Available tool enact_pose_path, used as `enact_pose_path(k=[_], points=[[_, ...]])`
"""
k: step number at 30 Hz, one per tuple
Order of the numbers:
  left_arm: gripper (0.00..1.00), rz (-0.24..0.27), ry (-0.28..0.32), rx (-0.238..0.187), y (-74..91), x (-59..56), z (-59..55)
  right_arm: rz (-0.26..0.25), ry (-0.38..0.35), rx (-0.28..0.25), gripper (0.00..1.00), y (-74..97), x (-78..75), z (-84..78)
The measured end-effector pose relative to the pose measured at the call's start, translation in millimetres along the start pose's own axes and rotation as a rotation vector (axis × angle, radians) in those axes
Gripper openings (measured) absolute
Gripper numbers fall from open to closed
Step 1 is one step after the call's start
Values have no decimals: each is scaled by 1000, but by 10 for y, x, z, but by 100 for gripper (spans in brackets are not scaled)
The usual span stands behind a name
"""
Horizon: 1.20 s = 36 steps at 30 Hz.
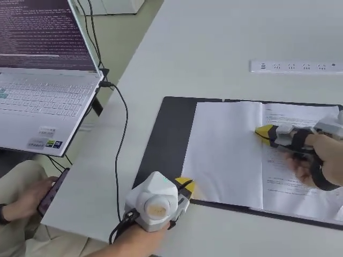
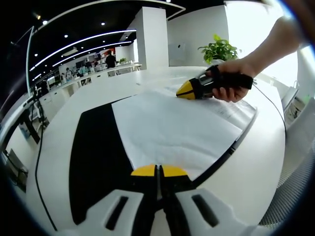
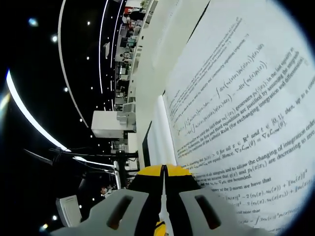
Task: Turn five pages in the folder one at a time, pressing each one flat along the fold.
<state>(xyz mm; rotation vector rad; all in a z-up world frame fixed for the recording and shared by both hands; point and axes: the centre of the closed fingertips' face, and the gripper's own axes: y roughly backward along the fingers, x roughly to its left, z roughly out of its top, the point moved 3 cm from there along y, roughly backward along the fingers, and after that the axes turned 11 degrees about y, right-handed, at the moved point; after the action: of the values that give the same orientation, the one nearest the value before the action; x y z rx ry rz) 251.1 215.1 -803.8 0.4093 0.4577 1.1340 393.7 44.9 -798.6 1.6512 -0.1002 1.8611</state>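
The black folder (image 1: pixel 163 144) lies open on the white worktop (image 1: pixel 214 43), its spine running away from the person; a blank white page (image 1: pixel 225 152) covers most of its left half, with a strip of bare black cover showing at the far left, and a printed page (image 1: pixel 292 179) of text and formulae lies on the right half; the left gripper (image 1: pixel 185 186) sits at the folder's near edge, by the lower left corner of the blank page; its yellow-tipped fingers (image 2: pixel 145 170) are drawn together with nothing seen between them, and whether they touch the paper I cannot tell; the right gripper (image 1: pixel 262 131), held in a hand (image 1: pixel 316 160) with a black strap, lies low over the fold where the blank page meets the printed one, its tip pointing left; in the right gripper view its fingers (image 3: pixel 152 172) are likewise closed tip to tip, holding nothing, with the printed lines close beside them; both pages lie flat; to the left of the folder an open laptop (image 1: pixel 43 80) stands at the worktop's edge, its screen lit with lines of text, and a black cable (image 1: pixel 122 144) runs from its side down past the folder; a white power strip (image 1: pixel 295 66) lies on the worktop beyond the folder; at the lower left another person's hand holds a phone (image 1: pixel 51 195); a green plant (image 2: pixel 219 48) stands in the room behind.
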Motion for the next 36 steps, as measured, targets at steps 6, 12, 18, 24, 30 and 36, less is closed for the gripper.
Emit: enact_pose_path(k=[6,12,18,24,30,36], points=[[0,-6,3,-3,5,1,6,9,24,40,0,146,12,-272],[0,-8,-2,-1,10,-6,9,12,-3,41,0,299,7,-551],[0,-4,-2,0,13,-18,11,15,-2,66,0,428,2,-827],[0,-3,-8,4,16,-22,13,24,-9,103,0,575,29,-1188],[0,-2,-22,8,29,-29,18,23,-17,112,0,696,61,-1398],[0,2,-37,11,42,-36,18,48,-44,155,0,829,86,-1594]])
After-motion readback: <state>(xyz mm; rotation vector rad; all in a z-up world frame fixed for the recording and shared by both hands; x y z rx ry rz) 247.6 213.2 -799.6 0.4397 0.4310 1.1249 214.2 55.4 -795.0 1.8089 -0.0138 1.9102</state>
